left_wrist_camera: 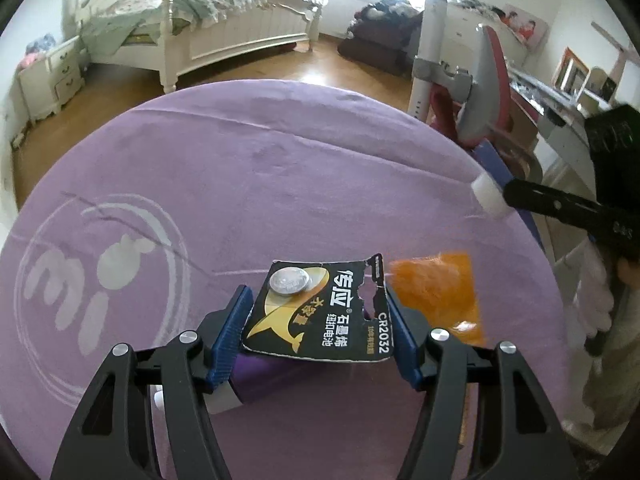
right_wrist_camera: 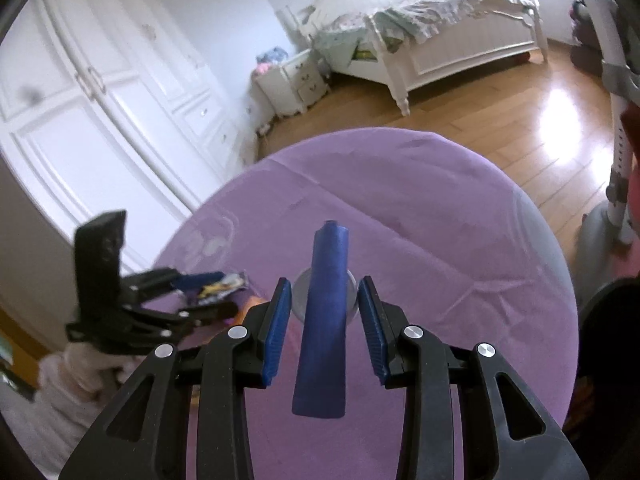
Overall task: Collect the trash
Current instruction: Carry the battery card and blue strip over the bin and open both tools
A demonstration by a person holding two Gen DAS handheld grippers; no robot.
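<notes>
My left gripper (left_wrist_camera: 318, 320) is shut on a black battery card (left_wrist_camera: 320, 312) marked CR2032, with a coin cell at its top left, held just above the purple cloth (left_wrist_camera: 280, 168). A purple tube (left_wrist_camera: 260, 380) lies under the card and an orange wrapper (left_wrist_camera: 440, 292) lies right of it. The right gripper's blue tube with a white cap (left_wrist_camera: 486, 194) shows at the right. In the right wrist view my right gripper (right_wrist_camera: 324, 312) has its jaws apart around a blue tube (right_wrist_camera: 324, 320) that sticks forward; whether the pads touch it I cannot tell. The left gripper (right_wrist_camera: 192, 288) with the card is at the left.
The round table under the purple cloth (right_wrist_camera: 440, 240) stands on a wooden floor (right_wrist_camera: 500, 120). A white bed (left_wrist_camera: 224, 28) and nightstand (left_wrist_camera: 52, 76) are behind, white wardrobes (right_wrist_camera: 100, 100) to the left, a chair (left_wrist_camera: 472, 92) and desk (left_wrist_camera: 560, 120) to the right.
</notes>
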